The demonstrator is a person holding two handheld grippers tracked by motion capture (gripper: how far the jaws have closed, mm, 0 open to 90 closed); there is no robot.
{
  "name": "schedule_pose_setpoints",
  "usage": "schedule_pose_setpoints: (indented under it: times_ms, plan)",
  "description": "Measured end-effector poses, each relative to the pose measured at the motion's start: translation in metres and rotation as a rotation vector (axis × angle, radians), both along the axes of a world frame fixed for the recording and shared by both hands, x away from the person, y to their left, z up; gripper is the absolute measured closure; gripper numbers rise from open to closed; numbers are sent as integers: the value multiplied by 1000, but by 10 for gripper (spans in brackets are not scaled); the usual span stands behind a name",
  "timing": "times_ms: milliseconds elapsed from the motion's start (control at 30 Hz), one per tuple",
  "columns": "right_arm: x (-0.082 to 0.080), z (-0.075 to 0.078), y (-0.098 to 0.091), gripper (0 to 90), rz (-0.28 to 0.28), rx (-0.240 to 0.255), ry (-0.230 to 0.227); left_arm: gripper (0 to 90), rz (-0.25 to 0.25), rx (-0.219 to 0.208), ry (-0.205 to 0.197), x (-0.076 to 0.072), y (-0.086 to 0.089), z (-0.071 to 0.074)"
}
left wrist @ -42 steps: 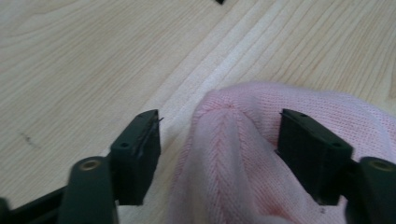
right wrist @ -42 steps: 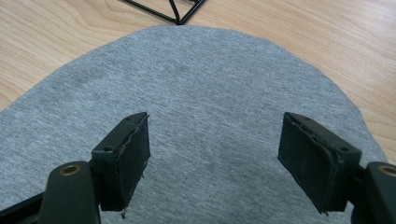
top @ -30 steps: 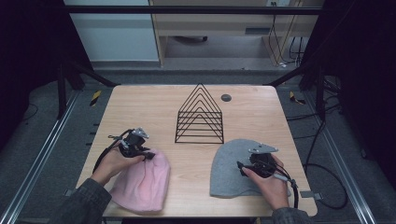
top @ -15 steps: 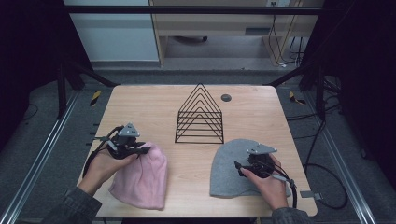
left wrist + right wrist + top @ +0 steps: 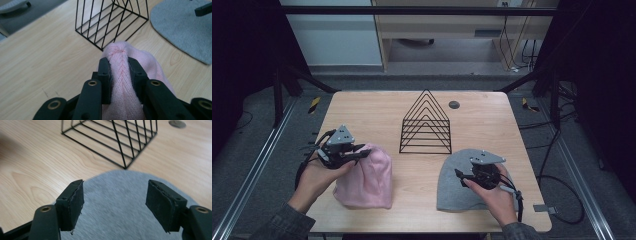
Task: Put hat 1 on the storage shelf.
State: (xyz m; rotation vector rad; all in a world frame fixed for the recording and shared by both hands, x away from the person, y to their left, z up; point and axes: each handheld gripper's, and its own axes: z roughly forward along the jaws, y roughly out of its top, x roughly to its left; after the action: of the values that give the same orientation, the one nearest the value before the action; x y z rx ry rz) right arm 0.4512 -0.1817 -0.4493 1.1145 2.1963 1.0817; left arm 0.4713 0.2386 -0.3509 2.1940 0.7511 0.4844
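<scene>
A light wooden table is seen from above, with a person's 2 forearms entering from the bottom edge, each hand holding a black 2-jaw gripper.

Near the table's centre stands a black wire rack shaped like a triangular tent, made of nested triangles on a rectangular base. Nothing sits inside it; bare wood shows through its wires. Just behind and to the right of it, a small dark round disc lies on the tabletop.

At the left, a pink knitted hat lies near the front edge. The left gripper is clamped on the hat's top end. In the left gripper view, both jaws press against a bunched ridge of pink knit, which pokes out beyond the jaw tips, with the rack's corner just past it.

At the right, a grey hat lies flat on the table, its rounded top pointing toward the rack and close to the rack's front right corner. The right gripper is over the hat's middle, and the person's hand covers part of the fabric. In the right gripper view, the jaws stand wide apart with nothing between them, and grey fabric lies below them.

The 2 hats lie well apart.
</scene>
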Motion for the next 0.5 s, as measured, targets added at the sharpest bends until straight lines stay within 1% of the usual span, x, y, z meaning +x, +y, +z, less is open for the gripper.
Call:
schedule_pose_setpoints:
  times_ms: [33,67,100,133,167,233,300,367,500]
  plan:
    - [0,3,3,313,11,5,-1,745,2,-4,-8,0,0,4]
    - [0,5,5,314,29,-1,-4,745,2,-5,-18,0,-1,8]
    - [-1,7,8,320,35,-5,-9,746,3,-5,-25,0,-1,11]
    - [-1,7,8,320,35,-5,-9,745,3,-5,-25,0,-1,11]
    - [-1,9,9,322,41,-2,-12,745,4,-5,-34,0,-2,16]
    - [-2,19,16,322,70,1,-8,746,4,0,-50,2,-4,25]
    - [-1,26,21,319,94,-8,-11,746,6,-6,-56,6,-6,30]
    - [-1,36,29,320,119,-4,-17,746,19,-24,-65,10,-8,35]
    - [1,52,51,335,167,-3,-41,746,22,-48,-88,18,-11,48]
